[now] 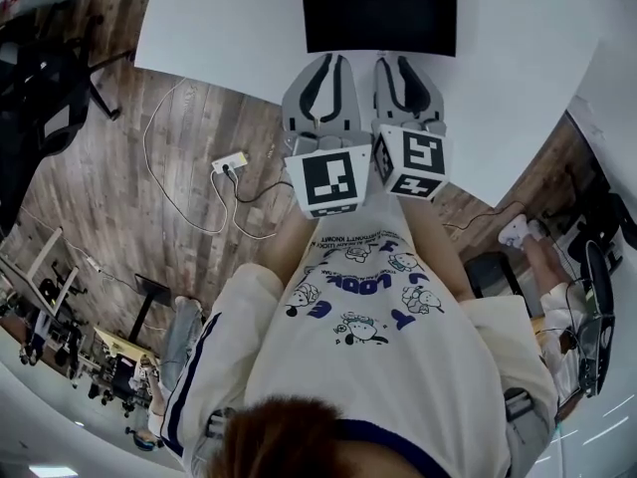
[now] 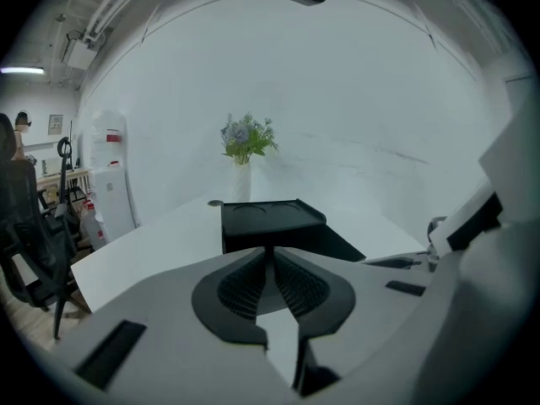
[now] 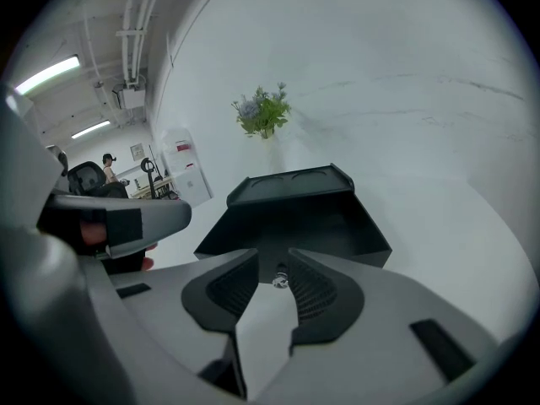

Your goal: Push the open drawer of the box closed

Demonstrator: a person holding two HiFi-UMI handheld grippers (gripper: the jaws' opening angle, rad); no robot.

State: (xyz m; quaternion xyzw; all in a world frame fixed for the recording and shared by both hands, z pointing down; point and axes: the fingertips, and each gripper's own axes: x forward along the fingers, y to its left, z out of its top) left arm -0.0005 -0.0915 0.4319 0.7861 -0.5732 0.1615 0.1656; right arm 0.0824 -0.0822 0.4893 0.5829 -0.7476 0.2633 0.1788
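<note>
A black box point(image 1: 378, 13) stands on the white table point(image 1: 219, 28) straight ahead of both grippers. Its drawer point(image 3: 295, 226) is pulled out toward me, with a small metal knob point(image 3: 278, 278) on its front. My right gripper point(image 3: 275, 264) is level with that knob, which shows in the narrow gap between the jaws; I cannot tell whether they touch it. Just beside it on the left, my left gripper point(image 2: 271, 256) is shut and empty, short of the box point(image 2: 270, 218). In the head view the left gripper point(image 1: 328, 60) and right gripper point(image 1: 403, 60) sit side by side below the box.
A white vase of flowers point(image 2: 245, 154) stands on the table behind the box. The table's near edge runs just under the grippers. A power strip with cables point(image 1: 229, 164) lies on the wooden floor, and an office chair point(image 1: 40, 98) stands at the far left.
</note>
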